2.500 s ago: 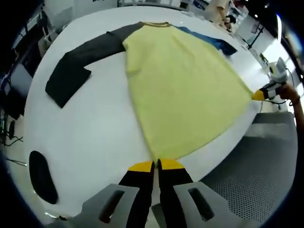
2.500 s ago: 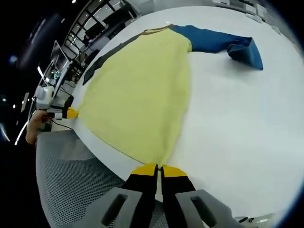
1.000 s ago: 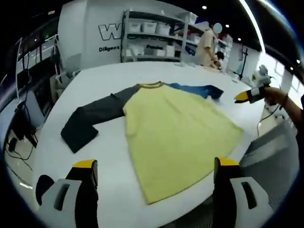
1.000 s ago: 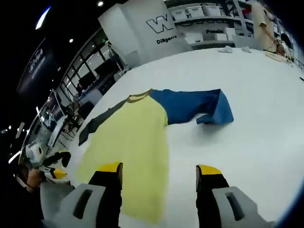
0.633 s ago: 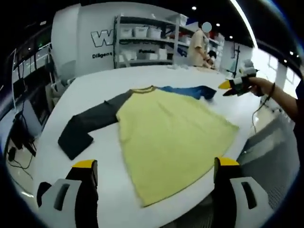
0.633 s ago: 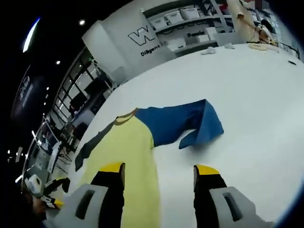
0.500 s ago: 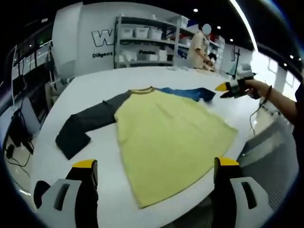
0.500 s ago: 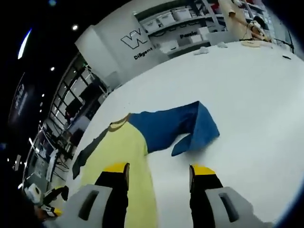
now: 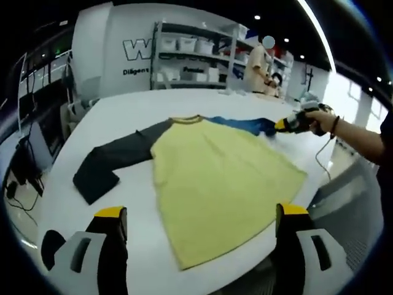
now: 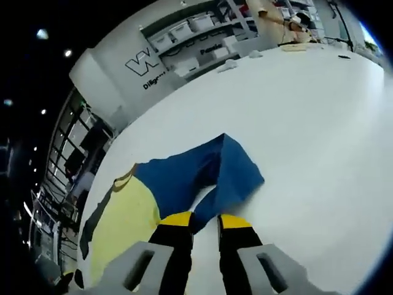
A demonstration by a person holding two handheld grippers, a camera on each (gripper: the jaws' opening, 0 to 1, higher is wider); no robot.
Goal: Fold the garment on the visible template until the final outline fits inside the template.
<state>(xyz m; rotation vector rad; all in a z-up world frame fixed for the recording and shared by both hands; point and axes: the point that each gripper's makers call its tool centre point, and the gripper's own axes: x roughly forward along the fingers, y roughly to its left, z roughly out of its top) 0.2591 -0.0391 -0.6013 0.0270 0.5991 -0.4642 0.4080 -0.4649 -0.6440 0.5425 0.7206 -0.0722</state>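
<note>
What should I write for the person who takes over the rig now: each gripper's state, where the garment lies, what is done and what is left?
Left gripper: open, above the yellow body's hem at the table edge.
Right gripper: jaws narrowed at the folded blue sleeve's near edge; whether it is gripped is unclear.
Garment: spread flat, dark sleeve stretched out to the side.
Done: no fold of the body.
Left: fold both sleeves in, then the body.

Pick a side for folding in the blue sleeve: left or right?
Right. The right gripper is at the blue sleeve, fingers straddling its folded edge; the left gripper hangs open near the yellow hem.
</note>
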